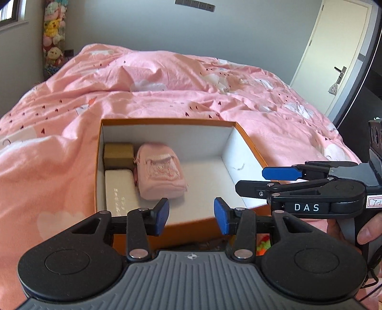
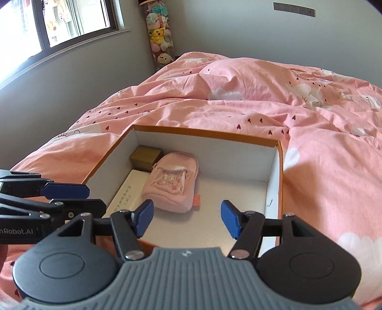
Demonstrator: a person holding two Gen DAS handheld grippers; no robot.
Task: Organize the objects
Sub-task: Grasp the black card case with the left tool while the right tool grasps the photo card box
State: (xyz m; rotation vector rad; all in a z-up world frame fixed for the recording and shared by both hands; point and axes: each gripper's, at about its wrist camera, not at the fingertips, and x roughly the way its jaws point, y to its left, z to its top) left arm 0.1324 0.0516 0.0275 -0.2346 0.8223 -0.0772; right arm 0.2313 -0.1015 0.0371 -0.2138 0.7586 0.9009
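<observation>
An orange box (image 1: 167, 121) (image 2: 280, 152) with a white inside rests on the pink bed. Inside, at its left, lie a small pink backpack (image 1: 160, 175) (image 2: 172, 184), a brown block (image 1: 118, 155) (image 2: 145, 157) and a white flat box (image 1: 120, 188) (image 2: 129, 188). My left gripper (image 1: 191, 215) hovers over the box's near edge, open, nothing between its blue pads. My right gripper (image 2: 187, 218) hangs above the box's near side, open and empty too; it also shows side-on at the right of the left wrist view (image 1: 274, 180). The left gripper's fingers (image 2: 64, 190) reach in from the left of the right wrist view.
A rumpled pink duvet (image 1: 191, 83) (image 2: 262, 100) covers the whole bed around the box. A tall column of plush toys (image 1: 53, 33) (image 2: 160, 33) stands in the corner. A window (image 2: 59, 21) is on the left wall, a door (image 1: 334, 52) on the right.
</observation>
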